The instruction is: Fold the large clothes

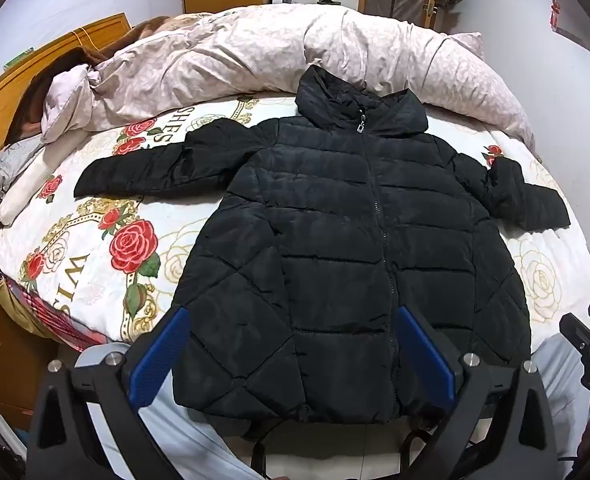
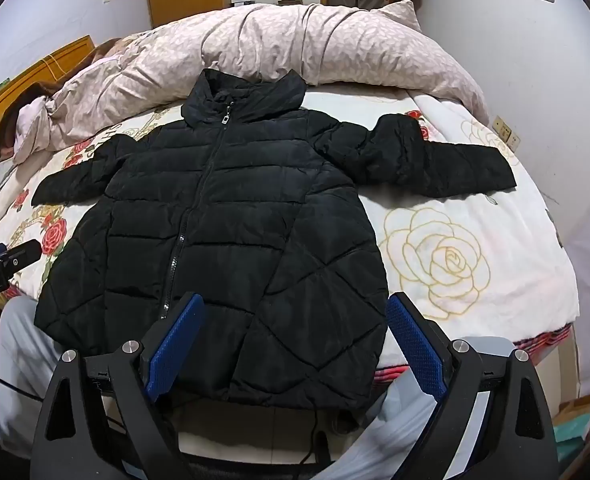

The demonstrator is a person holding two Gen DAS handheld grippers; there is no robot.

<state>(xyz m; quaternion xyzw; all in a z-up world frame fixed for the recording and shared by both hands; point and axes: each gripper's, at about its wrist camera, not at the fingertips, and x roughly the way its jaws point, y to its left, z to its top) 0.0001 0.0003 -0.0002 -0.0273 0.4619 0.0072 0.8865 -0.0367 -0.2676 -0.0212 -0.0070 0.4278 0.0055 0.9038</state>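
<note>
Left gripper (image 1: 293,354) spread wide, holding nothing, above black puffer jacket (image 1: 335,248) flat on rose-print bed (image 1: 95,220), hem partly hidden, right gripper (image 2: 295,344) likewise open, jacket's left sleeve (image 2: 71,180) foreshortened.

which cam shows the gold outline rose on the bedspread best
The right wrist view: the gold outline rose lies large and whole on the bedspread, right of the black jacket. In the left wrist view it is smaller and squeezed toward the right edge.
</note>
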